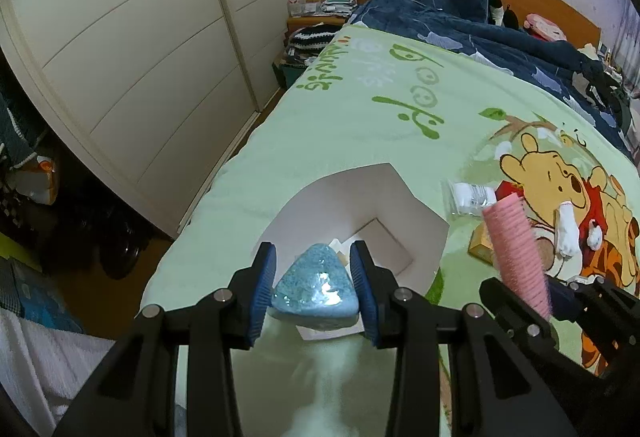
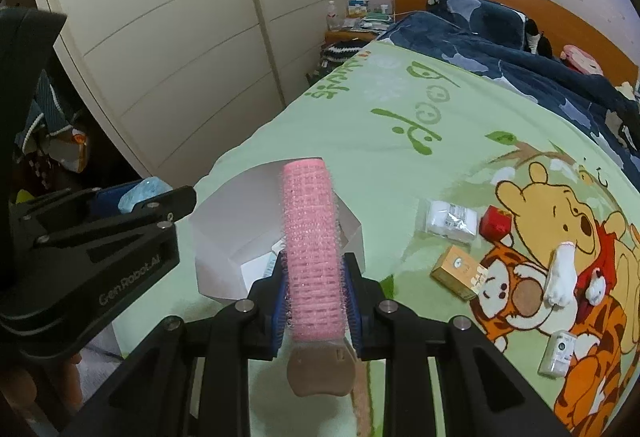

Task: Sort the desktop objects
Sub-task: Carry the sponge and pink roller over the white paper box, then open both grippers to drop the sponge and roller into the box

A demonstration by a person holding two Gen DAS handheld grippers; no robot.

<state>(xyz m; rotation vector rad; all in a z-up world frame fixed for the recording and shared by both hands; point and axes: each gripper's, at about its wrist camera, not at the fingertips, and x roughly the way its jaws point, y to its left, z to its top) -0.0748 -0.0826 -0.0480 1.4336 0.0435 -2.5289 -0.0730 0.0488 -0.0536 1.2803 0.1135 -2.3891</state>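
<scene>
1. Your left gripper (image 1: 315, 293) is clamped on a blue triangular packet (image 1: 316, 295), held just above the near rim of the white box (image 1: 352, 197) on the green blanket (image 1: 360, 117).
2. Your right gripper (image 2: 315, 301) is closed around a pink hair roller (image 2: 312, 245). The roller stands up between the pads, over the near side of the same box.
3. Both loads look to be at the drop-off step: carried to the box, not yet let go.
4. Next, carry each item further over the opening before you part the jaws. Release one at a time, since the two grippers sit close together.
5. Still out on the blanket, well apart from the box: a clear sachet (image 2: 452, 219), a red box (image 2: 496, 223), a tan carton (image 2: 460, 271), a white plush piece (image 2: 562, 273) and a small white bottle (image 2: 558, 355).
</scene>
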